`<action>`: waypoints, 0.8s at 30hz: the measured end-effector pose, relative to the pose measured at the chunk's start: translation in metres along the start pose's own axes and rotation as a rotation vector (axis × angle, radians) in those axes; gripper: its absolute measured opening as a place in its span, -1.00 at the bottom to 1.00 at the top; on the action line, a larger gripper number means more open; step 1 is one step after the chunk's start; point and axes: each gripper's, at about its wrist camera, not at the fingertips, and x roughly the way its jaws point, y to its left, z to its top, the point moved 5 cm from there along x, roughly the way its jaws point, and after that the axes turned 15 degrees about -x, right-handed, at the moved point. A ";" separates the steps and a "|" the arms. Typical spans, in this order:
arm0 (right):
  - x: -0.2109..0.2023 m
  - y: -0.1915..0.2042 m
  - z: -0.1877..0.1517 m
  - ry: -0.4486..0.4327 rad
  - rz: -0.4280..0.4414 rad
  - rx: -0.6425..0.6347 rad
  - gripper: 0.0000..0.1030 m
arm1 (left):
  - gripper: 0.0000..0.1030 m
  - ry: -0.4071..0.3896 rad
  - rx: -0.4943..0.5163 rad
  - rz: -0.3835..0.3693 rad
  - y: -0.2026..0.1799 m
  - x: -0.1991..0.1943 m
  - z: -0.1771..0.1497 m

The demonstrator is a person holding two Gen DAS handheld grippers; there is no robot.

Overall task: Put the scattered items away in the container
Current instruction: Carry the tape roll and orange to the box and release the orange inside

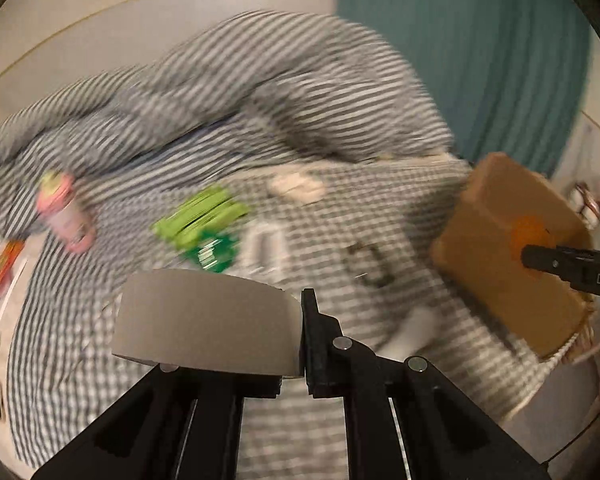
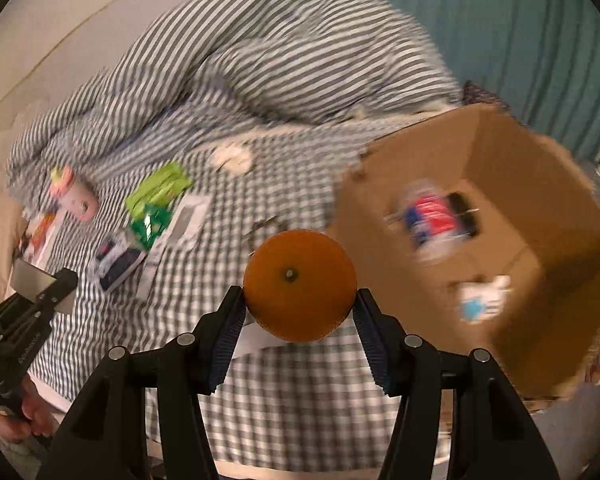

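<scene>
My left gripper is shut on a grey roll of tape, held above the checked bed sheet; it also shows at the left of the right wrist view. My right gripper is shut on an orange, held just left of the open cardboard box. The box holds a red-and-blue packet, a black item and a white-and-blue item. In the left wrist view the box stands at the right with the orange against its side.
On the sheet lie a green packet, a pink tube, a white item, a dark-and-white packet and a grey card. A striped duvet is heaped behind. A teal curtain hangs at the back right.
</scene>
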 end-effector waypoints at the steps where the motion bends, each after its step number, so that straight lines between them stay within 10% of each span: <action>1: -0.007 -0.010 -0.002 -0.006 -0.008 0.012 0.07 | -0.85 0.007 0.027 -0.022 -0.022 0.001 0.003; 13: -0.040 -0.145 -0.045 -0.034 -0.078 0.243 0.07 | -0.85 0.116 0.273 -0.277 -0.251 0.040 -0.004; 19: -0.014 -0.174 -0.058 0.007 -0.057 0.291 0.07 | -0.81 0.210 0.295 -0.249 -0.295 0.086 -0.021; 21: -0.009 -0.180 -0.060 0.009 -0.056 0.302 0.09 | -0.57 0.215 0.296 -0.221 -0.296 0.098 -0.023; 24: -0.008 -0.187 -0.057 -0.014 -0.083 0.335 0.38 | 0.70 0.200 0.294 -0.142 -0.287 0.107 -0.023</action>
